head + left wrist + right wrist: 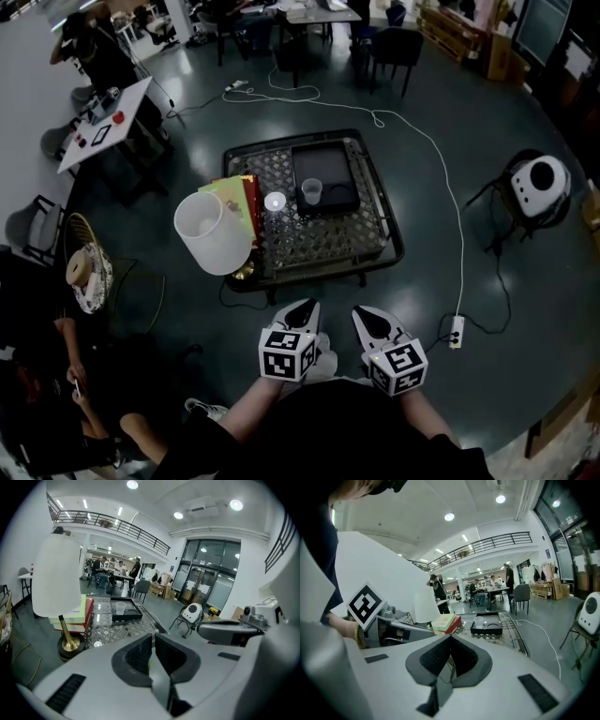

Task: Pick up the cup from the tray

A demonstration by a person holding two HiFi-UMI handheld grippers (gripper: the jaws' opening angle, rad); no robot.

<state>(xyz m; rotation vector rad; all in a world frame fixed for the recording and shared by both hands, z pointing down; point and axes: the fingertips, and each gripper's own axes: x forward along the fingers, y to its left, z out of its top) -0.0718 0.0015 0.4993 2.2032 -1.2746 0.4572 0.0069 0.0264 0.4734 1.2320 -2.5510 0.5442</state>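
A clear plastic cup (311, 191) stands upright at the near left of a black tray (328, 159), which lies on a low mesh-topped table (319, 239). Both grippers hang well short of the table, close to the person's body. The left gripper (304, 309) and the right gripper (368, 316) are shut and hold nothing. The left gripper view shows its shut jaws (153, 638), with the cup (121, 608) and tray (133, 616) far ahead. From the right gripper (450, 640), also shut, the cup (478, 620) sits in the tray (487, 629) in the distance.
On the table's left side a white lampshade (211, 232) on a brass base leans over stacked books (241, 195), and a small round white disc (275, 202) lies beside the tray. A white cable runs to a power strip (457, 331). A round white device (539, 186) stands to the right. A person (70, 375) sits at the left.
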